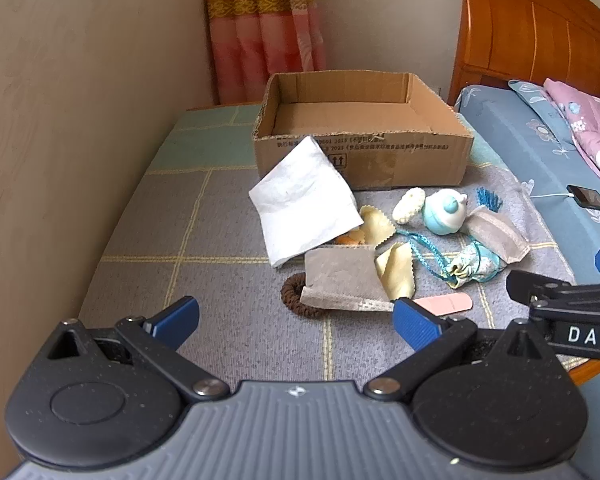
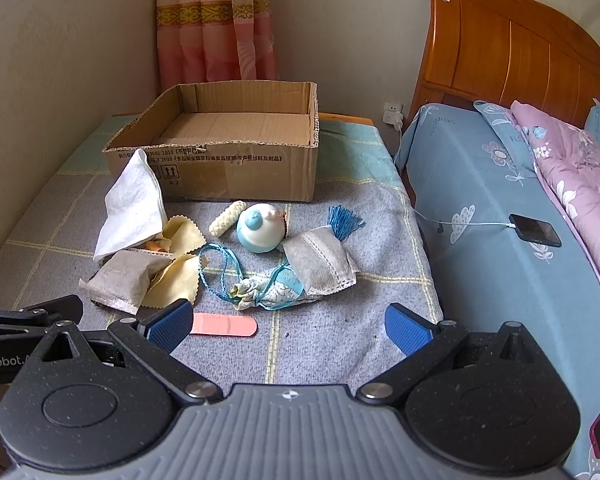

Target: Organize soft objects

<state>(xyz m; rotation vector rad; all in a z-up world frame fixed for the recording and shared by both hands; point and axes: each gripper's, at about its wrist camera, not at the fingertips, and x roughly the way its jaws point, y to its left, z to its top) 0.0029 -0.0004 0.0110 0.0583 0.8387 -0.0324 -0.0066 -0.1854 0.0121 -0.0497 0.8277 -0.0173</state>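
Left wrist view: left claw [image 1: 296, 320] wide open and holding nothing, one cardboard box [image 1: 362, 156] at the table's far edge, two grey pouches [image 1: 342, 276], one white tissue [image 1: 304, 204] just past the claw; right wrist view: right claw [image 2: 288, 326] wide open, one pink plaster [image 2: 224, 325] touching its left finger, one blue-white toy [image 2: 260, 229] farther off mid-table.

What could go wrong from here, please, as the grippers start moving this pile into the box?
1. The pouch's blue cord loops loose across the cloth; lifting the pouch may drag neighbours along.
2. The tissue leans on the box and overlaps the yellow cloths, so a pinch may take several things at once.
3. Both grippers, left and right, hang open side by side and may bump each other.
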